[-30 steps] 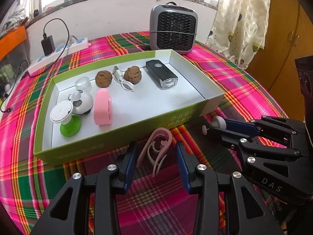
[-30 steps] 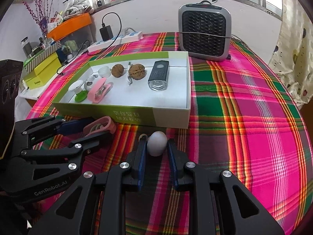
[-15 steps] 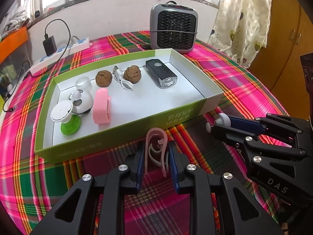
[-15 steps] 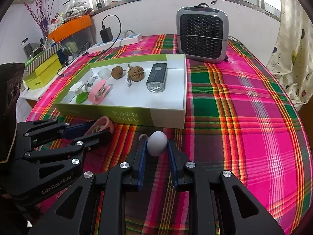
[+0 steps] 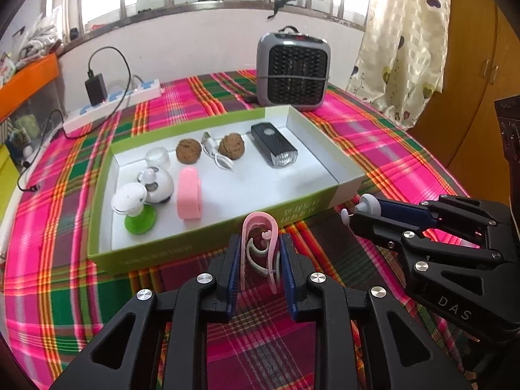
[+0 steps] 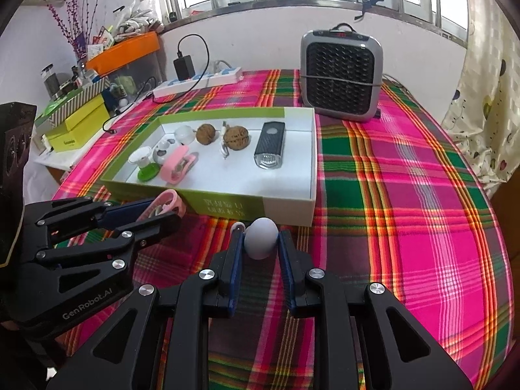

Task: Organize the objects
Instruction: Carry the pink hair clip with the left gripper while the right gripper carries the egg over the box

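My left gripper (image 5: 260, 240) is shut on a pink clip (image 5: 260, 227), held upright just in front of the green box (image 5: 162, 253). My right gripper (image 6: 261, 234) is shut on a pale grey egg-shaped object (image 6: 261, 239), also close to the front wall of the box (image 6: 227, 201). In the left wrist view the right gripper (image 5: 352, 214) comes in from the right with the egg-shaped object (image 5: 367, 203) at its tips. The right wrist view shows the left gripper (image 6: 169, 209) at the left with the clip (image 6: 165, 200).
The box holds two walnuts (image 5: 188, 151), a black lamp (image 5: 274, 148), a white cable (image 5: 216, 154), another pink clip (image 5: 188, 196) and small white and green items (image 5: 136, 208). A grey heater (image 5: 294, 71) and a power strip (image 5: 113, 109) stand behind it on the plaid cloth.
The left jaws closed on the pink clip, which lay on the cloth between them, and it now stands upright in the grip. The right gripper has kept its hold on the egg-shaped object.
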`<state>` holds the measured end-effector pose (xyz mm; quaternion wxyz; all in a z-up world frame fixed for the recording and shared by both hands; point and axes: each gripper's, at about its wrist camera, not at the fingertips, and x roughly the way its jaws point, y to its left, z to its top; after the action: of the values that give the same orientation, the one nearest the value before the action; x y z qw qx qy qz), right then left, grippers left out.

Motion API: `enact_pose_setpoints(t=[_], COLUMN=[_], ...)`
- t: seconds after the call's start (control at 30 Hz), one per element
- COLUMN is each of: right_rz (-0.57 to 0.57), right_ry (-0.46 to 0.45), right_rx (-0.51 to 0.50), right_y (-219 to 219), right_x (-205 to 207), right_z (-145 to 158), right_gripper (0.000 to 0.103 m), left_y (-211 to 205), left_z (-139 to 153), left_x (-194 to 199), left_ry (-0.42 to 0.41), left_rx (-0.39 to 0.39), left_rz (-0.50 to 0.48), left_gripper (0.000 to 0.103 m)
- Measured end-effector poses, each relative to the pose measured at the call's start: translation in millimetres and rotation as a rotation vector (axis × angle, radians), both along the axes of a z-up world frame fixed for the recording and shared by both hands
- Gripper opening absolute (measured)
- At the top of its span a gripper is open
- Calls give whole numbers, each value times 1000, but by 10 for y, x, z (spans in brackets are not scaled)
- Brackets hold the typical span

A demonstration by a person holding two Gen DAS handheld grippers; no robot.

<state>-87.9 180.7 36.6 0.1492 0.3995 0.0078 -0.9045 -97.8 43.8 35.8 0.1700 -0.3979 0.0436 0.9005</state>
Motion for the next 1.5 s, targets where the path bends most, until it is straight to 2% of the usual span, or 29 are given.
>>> enact_pose_setpoints(t=[0.8, 1.17, 1.5], right_rz=[27, 40, 62], right_ry=[70, 67, 11], right_rx=[-2, -8, 25], right_y=[-105, -160, -236], right_x=[-55, -304, -543], right_z=[281, 301, 138], right_gripper=[23, 23, 23], left_y=[-87, -140, -107], left_z=[326, 293, 147], left_x=[-12, -340, -630], left_ry=[90, 59, 11], left_rx=[-2, 18, 1], left_rz=[28, 37, 36], left_gripper=[21, 21, 21])
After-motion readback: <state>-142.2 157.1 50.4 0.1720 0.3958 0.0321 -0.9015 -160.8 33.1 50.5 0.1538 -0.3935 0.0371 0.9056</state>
